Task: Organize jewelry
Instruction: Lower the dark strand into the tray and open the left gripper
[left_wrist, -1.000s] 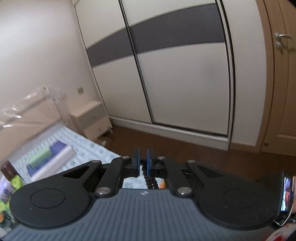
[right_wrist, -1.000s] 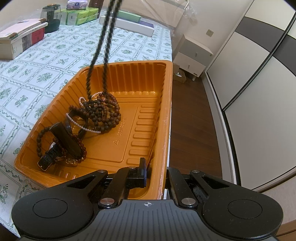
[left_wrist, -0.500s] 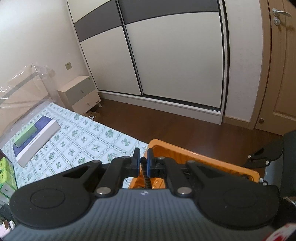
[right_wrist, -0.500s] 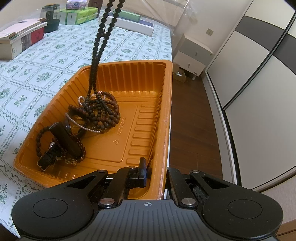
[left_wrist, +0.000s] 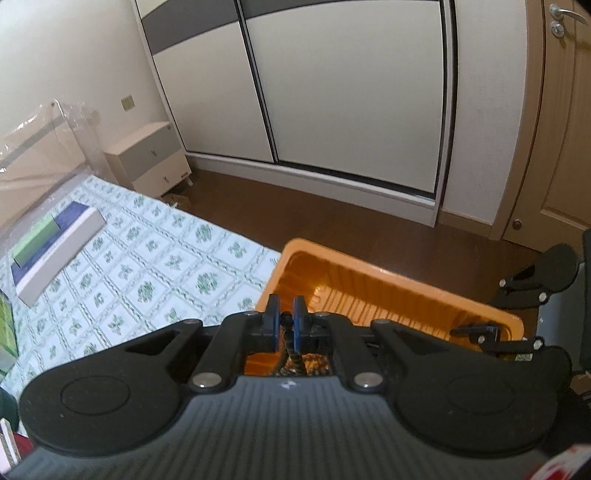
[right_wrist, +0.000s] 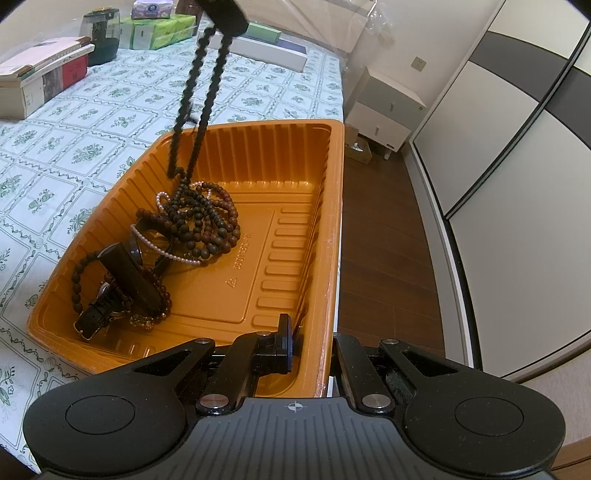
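Note:
An orange plastic tray (right_wrist: 325, 206) sits at the bed's edge and also shows in the left wrist view (left_wrist: 406, 291). In it lie a coil of dark bead necklaces (right_wrist: 199, 225), a pearl strand (right_wrist: 166, 251), a black watch (right_wrist: 107, 306) and a dark stick-shaped piece (right_wrist: 129, 273). My left gripper (left_wrist: 286, 323) is shut on a dark bead necklace (left_wrist: 290, 349); the necklace (right_wrist: 195, 99) hangs from it down into the tray, its lower end resting on the coil. My right gripper (right_wrist: 310, 343) grips the tray's near right wall, one finger inside and one outside.
The bed has a green-patterned white cover (right_wrist: 92, 122). Books (right_wrist: 40, 77), green tissue packs (right_wrist: 159, 31) and a dark jar (right_wrist: 101, 35) stand at its far side. A long box (left_wrist: 55, 251) lies near the headboard. A bedside cabinet (right_wrist: 384, 110), wardrobe doors (left_wrist: 332, 92) and wood floor lie beyond.
My left gripper has come down over the tray with the necklace, so more of the strand has settled onto the coil. The right gripper and tray have stayed still.

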